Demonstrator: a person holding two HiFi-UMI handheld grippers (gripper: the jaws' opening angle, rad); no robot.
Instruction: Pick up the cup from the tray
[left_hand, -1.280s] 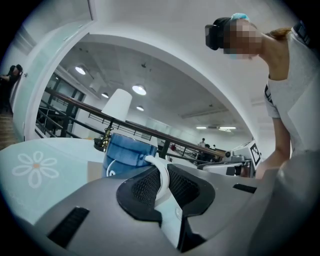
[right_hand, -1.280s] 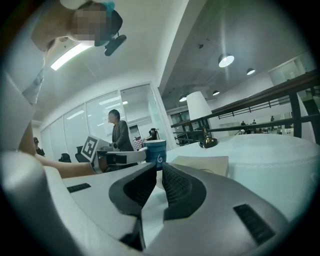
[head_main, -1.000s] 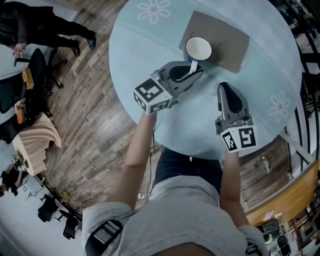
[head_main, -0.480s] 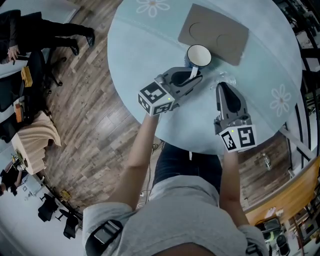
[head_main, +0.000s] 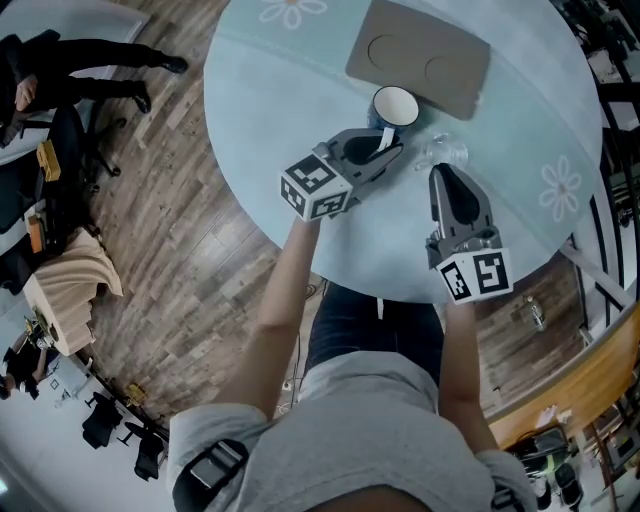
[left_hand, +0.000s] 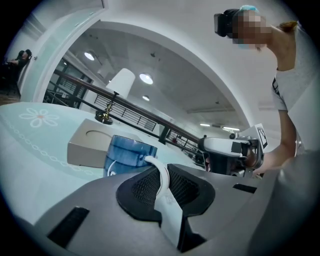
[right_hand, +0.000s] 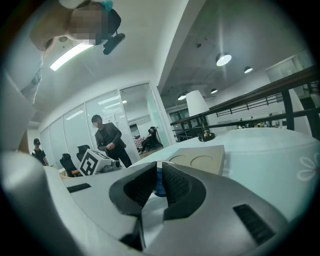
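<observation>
Left gripper (head_main: 385, 150) is clamped on the handle (left_hand: 161, 175), so the cup (head_main: 395, 105) hangs off its tip. It's off the tray (head_main: 420, 55), just beside its near edge, over the table (head_main: 290, 110). Right gripper (head_main: 445, 178) idles nearby, jaws nearly together and empty.

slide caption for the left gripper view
Left hand-held gripper clamps the blue cup by its white handle, cardboard tray behind it

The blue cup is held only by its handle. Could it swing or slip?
The cup looks rigid, perhaps ceramic: it should not bend but may chip. Pinched only at its thin handle by the left gripper, it could pivot. Its inside looks empty, so probably light.
</observation>
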